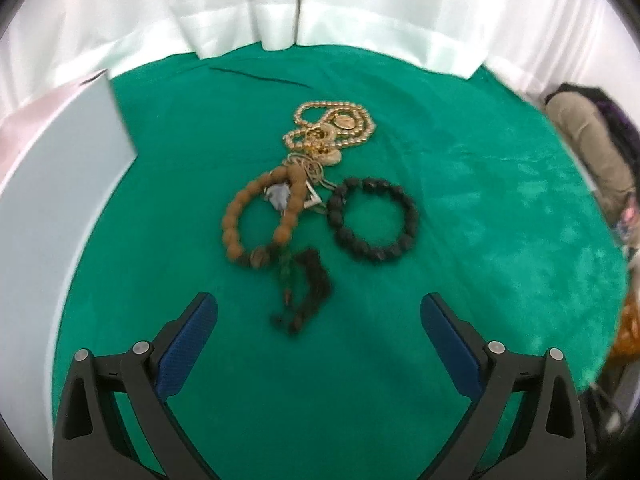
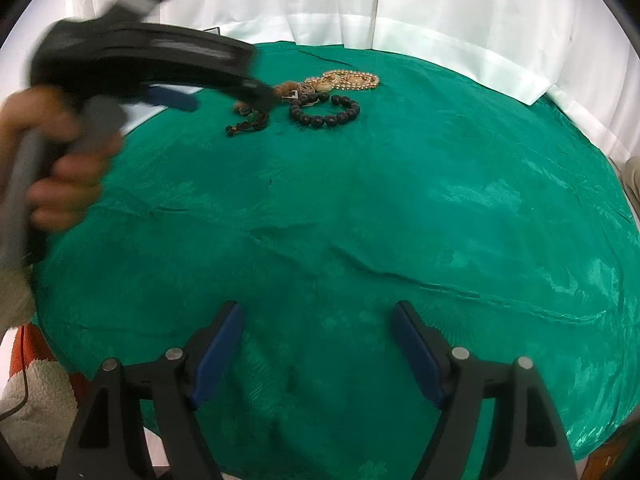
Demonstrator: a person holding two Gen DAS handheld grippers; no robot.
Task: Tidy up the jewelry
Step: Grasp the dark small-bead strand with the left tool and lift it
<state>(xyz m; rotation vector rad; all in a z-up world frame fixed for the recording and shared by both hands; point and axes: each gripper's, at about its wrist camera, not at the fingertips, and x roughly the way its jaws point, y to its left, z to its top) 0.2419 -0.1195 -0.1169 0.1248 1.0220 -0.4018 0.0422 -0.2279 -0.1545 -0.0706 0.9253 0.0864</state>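
A heap of jewelry lies on the green cloth (image 1: 480, 208). It holds a gold bead necklace (image 1: 332, 128), a brown wooden bead bracelet (image 1: 256, 220) with a dark tassel (image 1: 304, 288), and a black bead bracelet (image 1: 372, 220). My left gripper (image 1: 318, 312) is open and empty, just short of the tassel. In the right wrist view a hand (image 2: 68, 168) holds that left gripper (image 2: 228, 100), which hides part of the brown bracelet (image 2: 280, 89), beside the black bracelet (image 2: 325, 111). My right gripper (image 2: 318, 320) stands open and empty over bare cloth, far from the heap.
A white flat box (image 1: 60, 200) lies at the cloth's left edge. White curtains (image 1: 320, 8) hang behind the table. A beige and dark bag (image 1: 592, 152) is at the right. Something fleecy in orange and white (image 2: 36, 392) lies below the table's near left edge.
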